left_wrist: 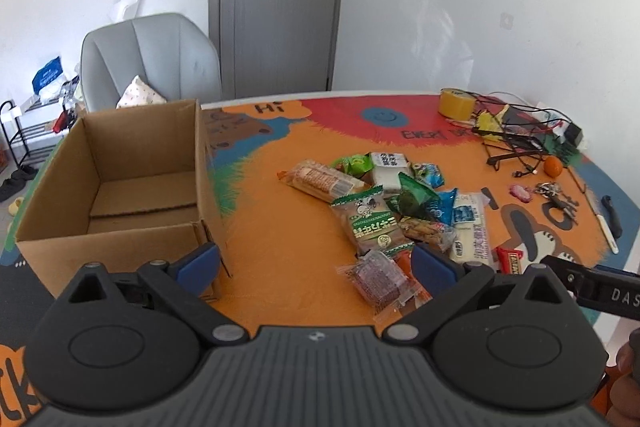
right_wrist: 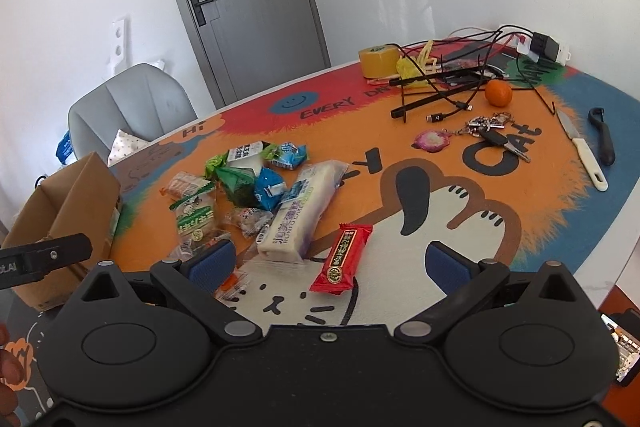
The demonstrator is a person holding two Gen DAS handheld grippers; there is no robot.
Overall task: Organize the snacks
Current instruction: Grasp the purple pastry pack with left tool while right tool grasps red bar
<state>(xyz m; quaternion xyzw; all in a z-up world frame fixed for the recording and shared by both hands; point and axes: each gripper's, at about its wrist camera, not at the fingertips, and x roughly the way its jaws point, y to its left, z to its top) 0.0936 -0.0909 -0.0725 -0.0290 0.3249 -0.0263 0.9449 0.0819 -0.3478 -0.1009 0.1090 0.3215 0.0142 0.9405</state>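
A pile of wrapped snacks (left_wrist: 400, 203) lies mid-table on the colourful mat, also seen as the snack pile (right_wrist: 256, 191) in the right wrist view. An open cardboard box (left_wrist: 120, 179) stands at the left with nothing visible inside; its corner shows as the box (right_wrist: 68, 203). My left gripper (left_wrist: 316, 261) is open, hovering between the box and the pile, a dark purple packet (left_wrist: 378, 279) just ahead of it. My right gripper (right_wrist: 330, 263) is open above a red snack bar (right_wrist: 344, 257) and beside a long white cake pack (right_wrist: 300, 211).
At the far right lie a tape roll (right_wrist: 378, 61), tangled cables (right_wrist: 452, 75), an orange (right_wrist: 498, 93), keys (right_wrist: 492, 131), a knife (right_wrist: 582, 147) and a peeler (right_wrist: 602, 135). A grey chair (left_wrist: 148, 59) stands behind the box. The table edge curves right.
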